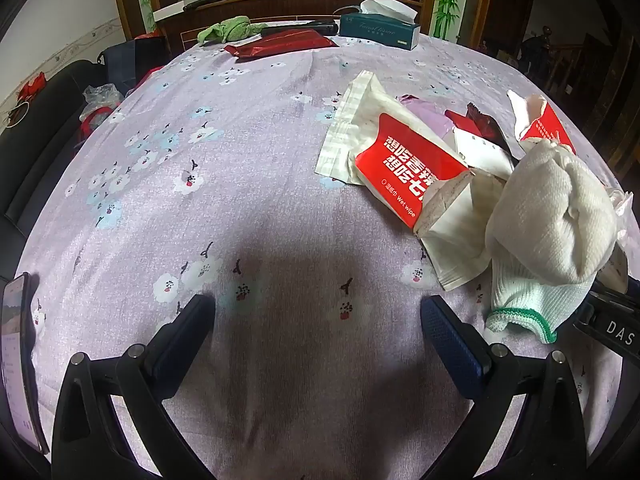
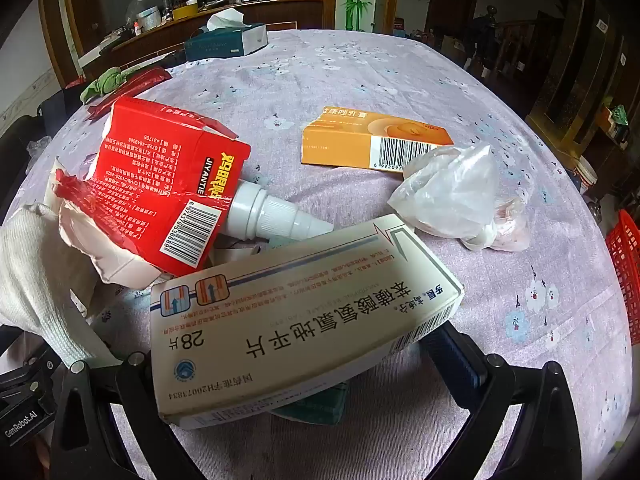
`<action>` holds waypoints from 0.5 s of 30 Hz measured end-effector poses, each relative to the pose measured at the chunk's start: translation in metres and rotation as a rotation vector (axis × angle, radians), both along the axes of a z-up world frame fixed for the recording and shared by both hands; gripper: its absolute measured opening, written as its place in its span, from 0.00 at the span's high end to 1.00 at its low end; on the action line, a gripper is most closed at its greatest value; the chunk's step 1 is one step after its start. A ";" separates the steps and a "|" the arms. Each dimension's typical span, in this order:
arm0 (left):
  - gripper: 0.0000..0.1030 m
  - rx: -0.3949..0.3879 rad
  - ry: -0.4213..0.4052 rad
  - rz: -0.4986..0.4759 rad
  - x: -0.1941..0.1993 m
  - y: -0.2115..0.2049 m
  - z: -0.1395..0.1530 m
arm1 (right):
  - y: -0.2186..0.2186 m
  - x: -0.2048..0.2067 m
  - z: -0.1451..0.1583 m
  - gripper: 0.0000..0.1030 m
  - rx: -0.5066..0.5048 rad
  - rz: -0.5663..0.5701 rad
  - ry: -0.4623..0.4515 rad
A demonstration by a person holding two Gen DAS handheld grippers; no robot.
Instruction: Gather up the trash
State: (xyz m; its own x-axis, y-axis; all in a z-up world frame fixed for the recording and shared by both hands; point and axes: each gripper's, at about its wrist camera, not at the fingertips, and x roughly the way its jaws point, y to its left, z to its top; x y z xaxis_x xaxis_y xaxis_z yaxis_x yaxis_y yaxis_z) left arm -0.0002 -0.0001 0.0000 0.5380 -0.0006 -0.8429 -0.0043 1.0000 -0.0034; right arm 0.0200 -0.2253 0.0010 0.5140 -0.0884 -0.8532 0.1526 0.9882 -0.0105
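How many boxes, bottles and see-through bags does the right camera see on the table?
Boxes: 4 - white box, red box, orange box, tissue box
Bottles: 1 - white bottle
Bags: 1 - clear bag
Total: 6

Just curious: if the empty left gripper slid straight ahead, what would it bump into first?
Probably nothing soon: ahead of the left gripper lies bare floral tablecloth; the red packet sits far off. Depth is unclear.

both wrist views sit low over the tablecloth (image 1: 248, 184) – sharing the tissue box (image 2: 226, 42).
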 end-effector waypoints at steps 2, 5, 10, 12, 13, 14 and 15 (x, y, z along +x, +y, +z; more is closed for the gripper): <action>0.00 -0.004 0.004 0.005 0.000 0.000 0.000 | 0.000 0.000 0.000 0.00 0.000 0.000 0.001; 0.00 -0.005 0.004 0.011 0.001 0.002 0.000 | 0.000 0.000 0.000 0.00 0.000 0.000 0.001; 0.00 -0.005 0.005 0.027 -0.001 0.002 0.000 | 0.000 0.000 0.000 0.00 0.000 0.000 0.000; 0.00 -0.004 0.004 0.036 0.000 0.003 -0.001 | 0.001 0.001 0.000 0.00 0.000 0.000 0.000; 0.00 0.000 0.003 0.040 -0.001 -0.001 -0.001 | 0.001 0.001 0.000 0.00 0.000 -0.001 -0.001; 0.00 0.001 0.001 0.039 -0.001 -0.002 -0.001 | 0.002 0.003 0.000 0.00 -0.002 -0.017 0.001; 0.00 0.002 -0.004 0.029 -0.002 -0.004 0.000 | 0.003 0.004 0.000 0.00 -0.004 -0.025 0.002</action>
State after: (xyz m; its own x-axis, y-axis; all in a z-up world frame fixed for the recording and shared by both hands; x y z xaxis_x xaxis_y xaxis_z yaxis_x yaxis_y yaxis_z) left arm -0.0023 -0.0040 0.0000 0.5414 0.0166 -0.8406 -0.0331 0.9995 -0.0016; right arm 0.0238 -0.2226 0.0014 0.5097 -0.1048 -0.8539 0.1776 0.9840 -0.0148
